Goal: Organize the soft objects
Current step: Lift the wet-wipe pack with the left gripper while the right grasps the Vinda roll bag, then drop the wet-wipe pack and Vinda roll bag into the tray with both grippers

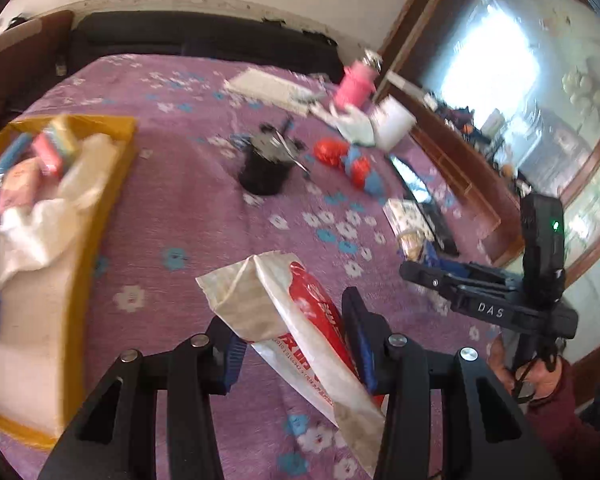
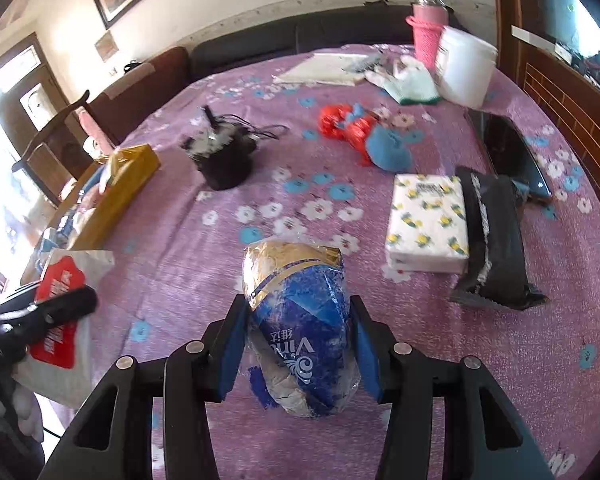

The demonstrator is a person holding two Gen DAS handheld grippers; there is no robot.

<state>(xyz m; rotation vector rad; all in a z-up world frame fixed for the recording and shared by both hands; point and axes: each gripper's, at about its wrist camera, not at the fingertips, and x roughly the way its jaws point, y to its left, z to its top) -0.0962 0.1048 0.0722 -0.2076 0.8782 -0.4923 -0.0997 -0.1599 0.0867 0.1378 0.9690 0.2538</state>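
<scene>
Left gripper (image 1: 296,344) is clamped on a white-and-red plastic bag (image 1: 300,320); the blue pads (image 1: 360,340) press it from both sides and the bag hangs crumpled between the fingers, its top corner sticking up above the purple floral bedspread (image 1: 204,200). In the right wrist view the same bag (image 2: 60,304) shows at the left edge, held off the bed.

Right gripper (image 2: 300,348) is clamped on a blue-and-gold tissue pack (image 2: 300,320) in clear wrap, both pads touching its sides, pack upright between the fingers. From the left wrist view the right gripper (image 1: 488,300) sits at the right, over the bed edge, with a hand (image 1: 540,376) in a dark red sleeve under it.

Yellow box (image 1: 100,184) lies at the left of the bed, already holding soft stuff: white bags, pink and blue packs, blurred. It is well apart from both held items.

Still on the bedspread: black pouch (image 2: 224,160) with cables near the middle; red-and-blue bundle (image 2: 360,132) beyond it; white floral tissue pack (image 2: 428,224) just beside a black bag (image 2: 496,240) at the right, touching or nearly so. Far edge: pink bottle (image 2: 426,28), white tub (image 2: 464,68), white cloth (image 2: 412,80), flat white pad (image 2: 320,68).
</scene>
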